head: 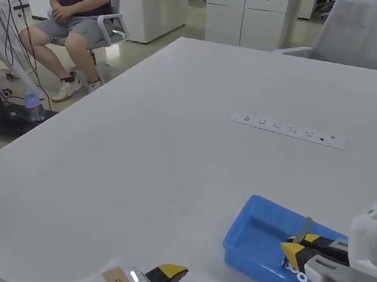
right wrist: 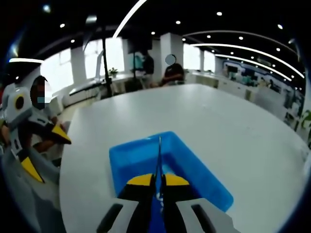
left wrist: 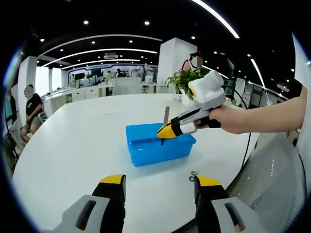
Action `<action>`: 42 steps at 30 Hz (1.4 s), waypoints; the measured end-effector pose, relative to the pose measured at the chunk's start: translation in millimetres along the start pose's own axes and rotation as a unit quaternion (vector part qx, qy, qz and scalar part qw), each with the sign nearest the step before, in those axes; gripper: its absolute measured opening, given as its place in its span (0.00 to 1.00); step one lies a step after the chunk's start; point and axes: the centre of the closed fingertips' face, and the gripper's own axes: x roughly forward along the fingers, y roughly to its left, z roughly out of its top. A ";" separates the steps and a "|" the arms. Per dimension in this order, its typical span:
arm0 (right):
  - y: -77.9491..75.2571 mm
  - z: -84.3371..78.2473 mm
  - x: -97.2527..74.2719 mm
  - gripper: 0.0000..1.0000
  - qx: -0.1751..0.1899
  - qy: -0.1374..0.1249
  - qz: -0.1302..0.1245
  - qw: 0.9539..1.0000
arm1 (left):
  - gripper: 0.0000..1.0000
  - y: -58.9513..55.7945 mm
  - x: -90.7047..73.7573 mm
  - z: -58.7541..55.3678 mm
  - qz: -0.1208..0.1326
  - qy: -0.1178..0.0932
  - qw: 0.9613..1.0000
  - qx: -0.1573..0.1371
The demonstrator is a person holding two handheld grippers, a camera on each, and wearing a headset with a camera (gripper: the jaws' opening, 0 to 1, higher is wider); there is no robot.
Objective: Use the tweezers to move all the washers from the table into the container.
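Just off one jaw tip of the left gripper (left wrist: 160, 180), a small metal ring washer (left wrist: 193, 175) lies on the white table (left wrist: 73, 145); that gripper's jaws stand wide apart. Farther on, thin grey metal tweezers (right wrist: 159, 155) point into the blue rectangular plastic container (right wrist: 127, 156), clamped between the yellow-tipped jaws of the right gripper (right wrist: 157, 180) above it.

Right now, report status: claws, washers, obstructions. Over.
Right claw shut on tweezers, above blue container. Left claw open, near table. A washer on table beside left claw. Path looks clear.
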 end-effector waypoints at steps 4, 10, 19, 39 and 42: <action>-1.6 -1.6 0.4 0.04 0.000 0.000 -0.001 1.000 | 0.56 1.0 0.1 -0.9 0.000 0.000 1.000 0.000; -1.5 -1.2 1.3 0.04 -0.001 -0.002 0.003 1.000 | 0.56 0.8 0.1 -0.9 -0.002 0.000 1.000 0.001; -3.7 -1.5 0.5 0.04 0.012 -0.003 0.007 1.000 | 0.56 -0.5 -0.1 0.0 -0.002 0.001 1.000 0.002; 5.1 4.3 -1.2 0.04 0.027 -0.010 0.010 1.000 | 0.55 -1.4 -0.1 -2.7 -0.004 0.007 1.000 0.004; 3.7 6.7 -2.1 0.04 0.028 -0.014 0.009 0.999 | 0.55 -1.1 -0.1 -3.3 -0.005 0.008 1.000 0.004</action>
